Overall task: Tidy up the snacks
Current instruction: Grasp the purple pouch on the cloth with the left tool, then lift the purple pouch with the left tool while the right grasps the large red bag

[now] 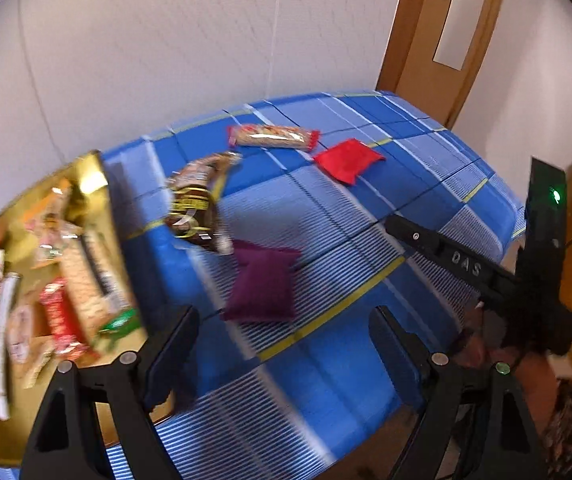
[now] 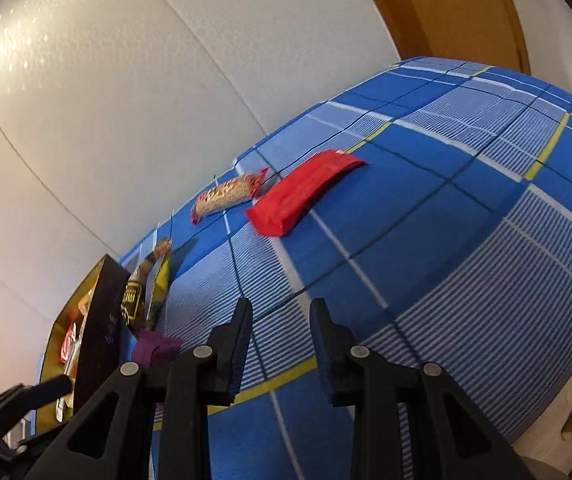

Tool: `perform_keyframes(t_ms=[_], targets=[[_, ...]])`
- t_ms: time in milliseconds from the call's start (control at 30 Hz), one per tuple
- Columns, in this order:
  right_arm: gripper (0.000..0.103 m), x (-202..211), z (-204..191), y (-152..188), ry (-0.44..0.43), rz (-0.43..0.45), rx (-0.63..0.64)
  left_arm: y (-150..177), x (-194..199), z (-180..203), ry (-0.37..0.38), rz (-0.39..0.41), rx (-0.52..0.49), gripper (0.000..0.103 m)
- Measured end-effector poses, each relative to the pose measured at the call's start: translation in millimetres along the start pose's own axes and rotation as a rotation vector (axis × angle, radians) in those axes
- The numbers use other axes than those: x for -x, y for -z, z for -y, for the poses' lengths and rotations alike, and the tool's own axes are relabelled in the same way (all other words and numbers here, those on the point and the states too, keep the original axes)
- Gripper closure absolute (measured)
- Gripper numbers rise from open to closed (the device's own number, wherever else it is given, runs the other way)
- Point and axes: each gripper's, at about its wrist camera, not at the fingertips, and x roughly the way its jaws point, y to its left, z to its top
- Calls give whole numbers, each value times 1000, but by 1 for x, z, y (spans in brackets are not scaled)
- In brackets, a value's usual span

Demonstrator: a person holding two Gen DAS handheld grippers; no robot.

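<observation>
On the blue checked tablecloth [image 1: 425, 152] lie a purple packet [image 1: 262, 284], a brown and gold snack packet [image 1: 198, 200], a clear cracker pack with red ends [image 1: 274, 136] and a red packet [image 1: 349, 158]. A gold-lined box [image 1: 86, 184] at the left holds several snacks. My left gripper [image 1: 284, 316] hangs open just over the near end of the purple packet, holding nothing. My right gripper [image 2: 281, 308] has its jaws nearly together, a narrow gap and nothing between them. It hovers over bare cloth, the red packet [image 2: 305, 192] and cracker pack [image 2: 226, 196] well ahead of it.
A white textured wall [image 1: 166, 60] runs along the table's far side. A wooden door [image 1: 437, 40] stands at the back right. The cloth drops off at the right edge [image 1: 513, 216]. The right gripper [image 1: 401, 228], held by a hand [image 1: 481, 344], reaches in from the right.
</observation>
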Motion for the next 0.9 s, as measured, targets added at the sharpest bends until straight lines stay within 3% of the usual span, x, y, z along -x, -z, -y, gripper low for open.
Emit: perform_keyframes(t_ms=[100,233,467,533,600,800,900], targets=[[73,4,6,-2,-5,19,-28,-12,-14,7,-3,-17,-11,19],[73,8,19,-6,-10,37,-84,-27,-36,10,-45,-43,-29,32],[73,11,28,-8,-22,44,-117,-24,-58,10,-111,-70,-59,47],[73,11,28,-8,-24,44,-124,-21,-60,16,-145,-61,-103,61],[73,10,28,-9,-27,41,-125,-19,-60,20,-168,-51,-127,67],[73,9,26,-10,-14,47,-112,-15,-55,15,-108,-6,-58,66],[73,9,26,-10,-10,49,-113,-13,-54,11,-105,5,-43,58]])
